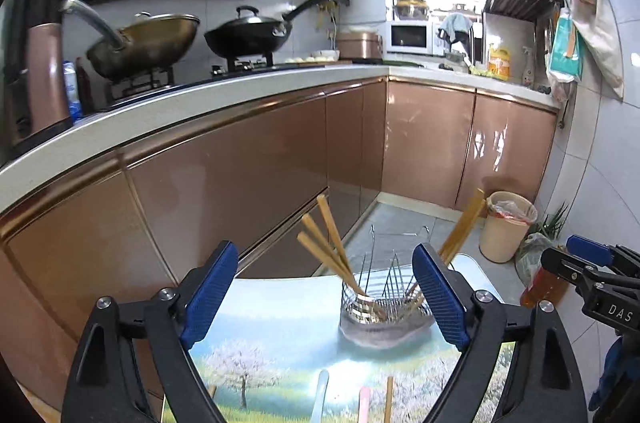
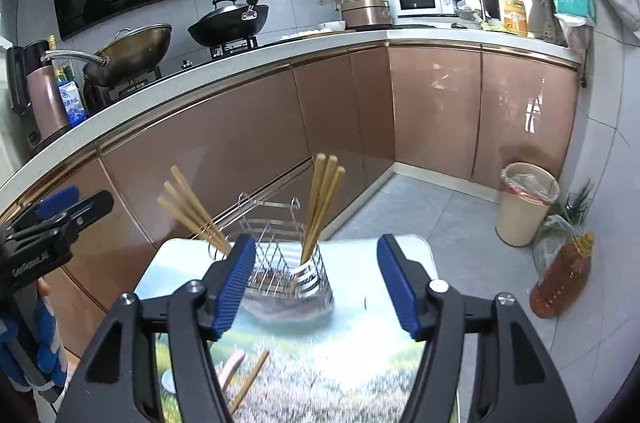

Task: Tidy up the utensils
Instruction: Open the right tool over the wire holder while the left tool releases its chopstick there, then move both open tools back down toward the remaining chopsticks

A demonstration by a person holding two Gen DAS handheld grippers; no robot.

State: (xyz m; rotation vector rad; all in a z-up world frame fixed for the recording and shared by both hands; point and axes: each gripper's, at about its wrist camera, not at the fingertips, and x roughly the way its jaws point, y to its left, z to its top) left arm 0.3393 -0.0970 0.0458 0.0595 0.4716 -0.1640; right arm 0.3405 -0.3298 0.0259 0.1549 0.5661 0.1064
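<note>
A wire utensil rack (image 1: 386,297) (image 2: 286,273) stands on a small table (image 1: 280,335) (image 2: 352,343) with a landscape-print top. Bamboo chopsticks lean out of its left cup (image 1: 326,243) (image 2: 192,213) and its right cup (image 1: 460,229) (image 2: 322,197). On the near table lie a pale blue handle (image 1: 320,397), a pink handle (image 1: 364,405) (image 2: 232,367) and a loose chopstick (image 1: 388,399) (image 2: 250,381). My left gripper (image 1: 326,293) is open and empty, above the table before the rack. My right gripper (image 2: 318,287) is open and empty, just right of the rack.
Brown cabinets (image 1: 240,163) and a white counter (image 1: 200,95) with two woks run behind the table. A beige bin (image 2: 526,203), a bag of greens (image 2: 560,235) and an oil bottle (image 2: 560,277) stand on the floor to the right.
</note>
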